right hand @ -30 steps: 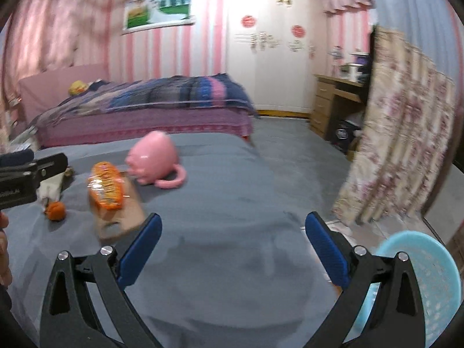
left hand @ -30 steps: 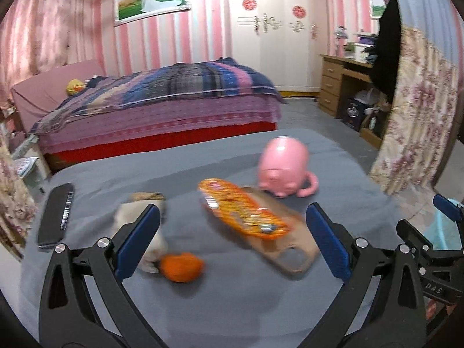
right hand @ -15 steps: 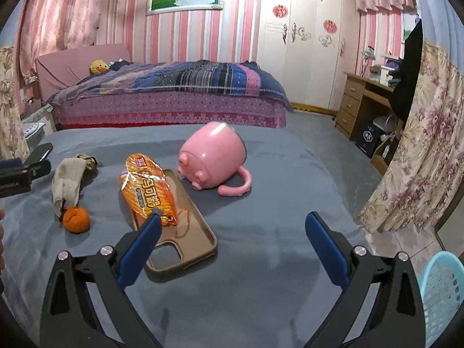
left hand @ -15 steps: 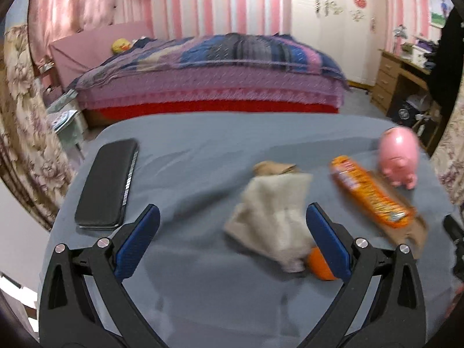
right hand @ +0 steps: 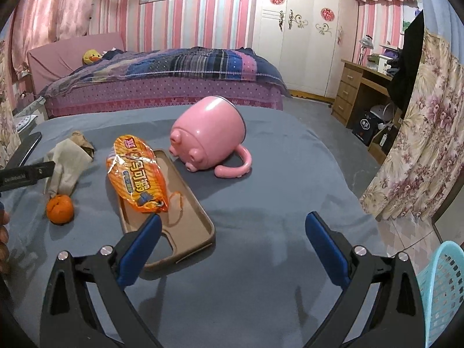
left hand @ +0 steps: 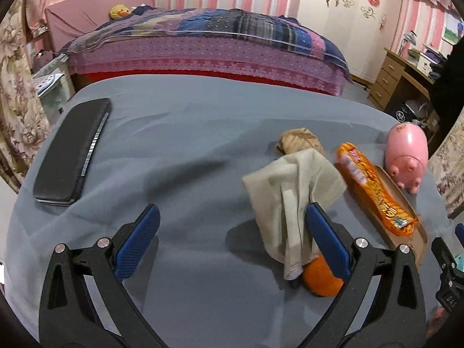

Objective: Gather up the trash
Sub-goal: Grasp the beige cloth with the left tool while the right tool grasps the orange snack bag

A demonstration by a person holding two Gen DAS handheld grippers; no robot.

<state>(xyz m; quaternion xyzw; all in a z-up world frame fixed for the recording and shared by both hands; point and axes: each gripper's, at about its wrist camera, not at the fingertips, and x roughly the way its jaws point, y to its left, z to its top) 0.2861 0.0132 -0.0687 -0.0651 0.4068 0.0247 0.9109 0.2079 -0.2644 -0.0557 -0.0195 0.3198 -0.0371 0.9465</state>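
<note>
Hovering above the grey counter [left hand: 188,133], the left gripper [left hand: 232,237] has its blue fingers [left hand: 139,232] spread wide, with nothing between them. A beige cloth [left hand: 290,191] lies just ahead of its right finger, and an orange fruit [left hand: 319,281] sits partly behind that finger, touching the cloth's end. A crumpled brown paper [left hand: 298,142] rests beyond the cloth. The right gripper [right hand: 232,249] is also released and empty. Ahead of its left finger an orange snack wrapper [right hand: 136,179] lies across a brown phone case [right hand: 185,226]; a pink pig mug [right hand: 211,136] lies on its side farther ahead. A blue basket [right hand: 443,287] stands beside its right finger, below the counter edge.
</note>
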